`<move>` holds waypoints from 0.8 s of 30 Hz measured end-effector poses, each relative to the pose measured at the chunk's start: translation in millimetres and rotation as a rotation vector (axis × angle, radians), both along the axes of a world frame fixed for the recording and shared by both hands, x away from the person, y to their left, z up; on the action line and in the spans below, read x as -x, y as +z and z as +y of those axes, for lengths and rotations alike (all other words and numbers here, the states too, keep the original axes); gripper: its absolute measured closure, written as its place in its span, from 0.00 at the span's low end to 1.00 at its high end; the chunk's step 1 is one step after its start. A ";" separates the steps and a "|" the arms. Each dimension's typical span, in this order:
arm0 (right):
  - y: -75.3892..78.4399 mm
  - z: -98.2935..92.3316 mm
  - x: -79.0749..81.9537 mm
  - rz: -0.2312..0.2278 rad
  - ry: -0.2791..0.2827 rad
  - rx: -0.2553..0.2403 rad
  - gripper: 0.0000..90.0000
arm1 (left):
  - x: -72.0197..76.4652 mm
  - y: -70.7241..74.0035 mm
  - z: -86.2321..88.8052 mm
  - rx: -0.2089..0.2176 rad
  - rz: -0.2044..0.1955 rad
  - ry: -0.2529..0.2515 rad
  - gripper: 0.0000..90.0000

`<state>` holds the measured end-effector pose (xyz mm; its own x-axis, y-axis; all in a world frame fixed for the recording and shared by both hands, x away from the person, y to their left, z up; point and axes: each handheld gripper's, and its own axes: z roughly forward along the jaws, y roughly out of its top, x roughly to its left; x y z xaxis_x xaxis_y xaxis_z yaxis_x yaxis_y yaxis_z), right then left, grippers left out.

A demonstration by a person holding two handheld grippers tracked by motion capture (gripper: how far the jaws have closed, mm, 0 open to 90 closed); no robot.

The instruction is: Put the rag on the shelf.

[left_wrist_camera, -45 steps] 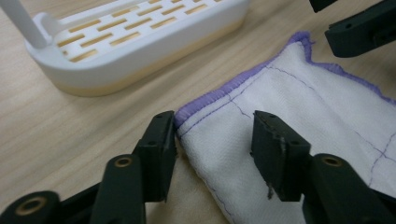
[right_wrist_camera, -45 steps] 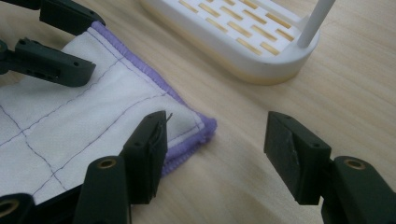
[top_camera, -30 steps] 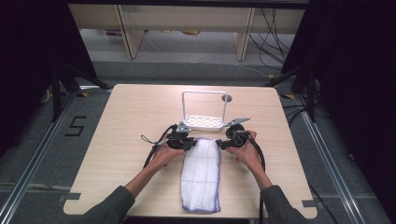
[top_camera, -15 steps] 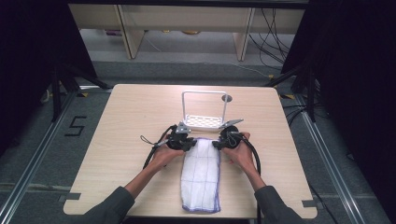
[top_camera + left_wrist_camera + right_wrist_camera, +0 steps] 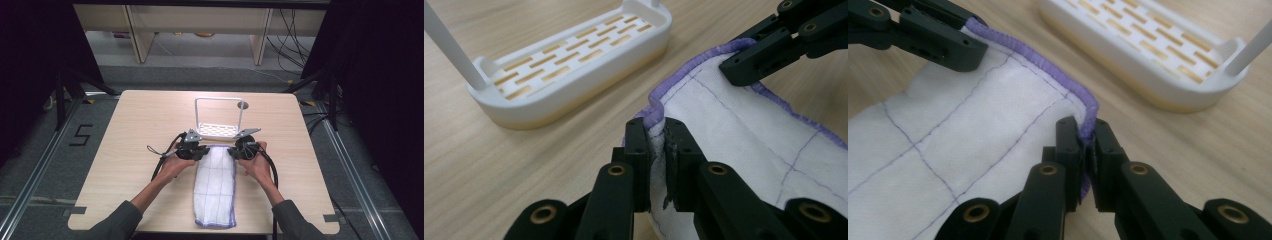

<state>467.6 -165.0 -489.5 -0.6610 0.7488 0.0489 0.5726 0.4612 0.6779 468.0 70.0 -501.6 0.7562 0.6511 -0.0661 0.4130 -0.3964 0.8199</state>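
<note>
Pinching cloth corners: left gripper, right gripper jaws.

A light wooden table is seen on a grey floor. A white slotted rack is set near its middle, and a white cloth with purple edging is laid just in front of it.
</note>
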 end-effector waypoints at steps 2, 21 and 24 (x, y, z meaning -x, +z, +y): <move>8.1 -1.6 4.5 -0.027 0.004 -0.024 0.94 | 4.0 8.2 1.7 0.016 -0.012 0.009 0.91; 103.2 -12.4 46.2 -0.210 0.092 -0.143 0.95 | 44.0 105.5 14.5 0.121 -0.160 -0.019 0.91; 120.4 -13.5 49.7 -0.236 0.090 -0.154 0.95 | 45.7 121.2 13.6 0.114 -0.179 -0.025 0.91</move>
<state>417.9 -178.5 -369.0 -0.7311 0.6823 -0.0058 0.3518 0.3842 0.8536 422.4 83.7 -380.4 0.7780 0.6282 -0.0018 0.2481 -0.3047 0.9196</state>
